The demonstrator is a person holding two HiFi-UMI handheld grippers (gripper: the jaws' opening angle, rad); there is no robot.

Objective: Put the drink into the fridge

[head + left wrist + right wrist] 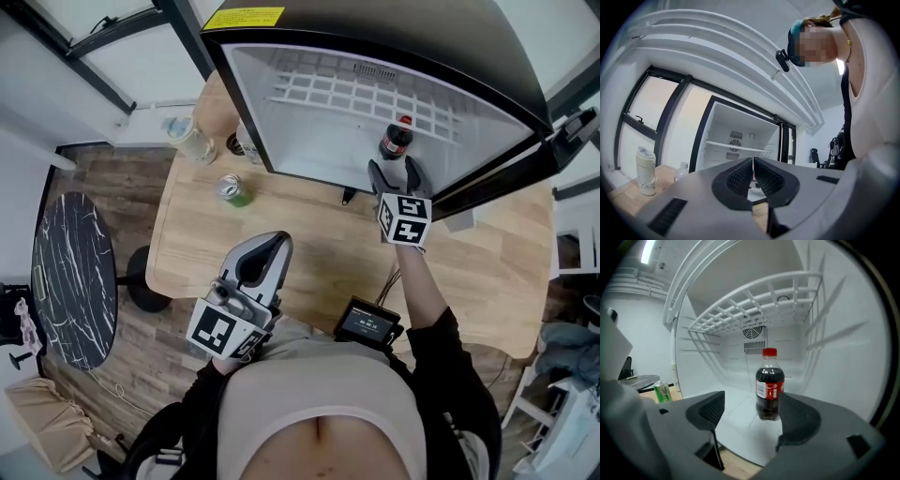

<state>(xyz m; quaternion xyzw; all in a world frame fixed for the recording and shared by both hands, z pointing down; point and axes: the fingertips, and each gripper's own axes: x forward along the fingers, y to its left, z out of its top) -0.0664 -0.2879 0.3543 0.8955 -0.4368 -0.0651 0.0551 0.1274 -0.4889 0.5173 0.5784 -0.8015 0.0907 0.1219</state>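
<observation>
A small cola bottle [396, 138] with a red cap stands upright on the floor of the open fridge [309, 150], near its right wall. In the right gripper view the cola bottle [769, 385] stands just beyond the open jaws, untouched. My right gripper [395, 172] is open at the fridge's front lip, right behind the bottle. My left gripper [265, 258] is shut and empty, held low over the table near my body. In the left gripper view the left gripper [753, 168] points up at the fridge [740, 140].
On the wooden table [309, 262] left of the fridge lie a green can [231, 190], a pale tumbler [190, 139] and a dark bottle [236, 143]. A black device [367, 323] sits at the near edge. A round dark marble table [73, 272] stands to the left.
</observation>
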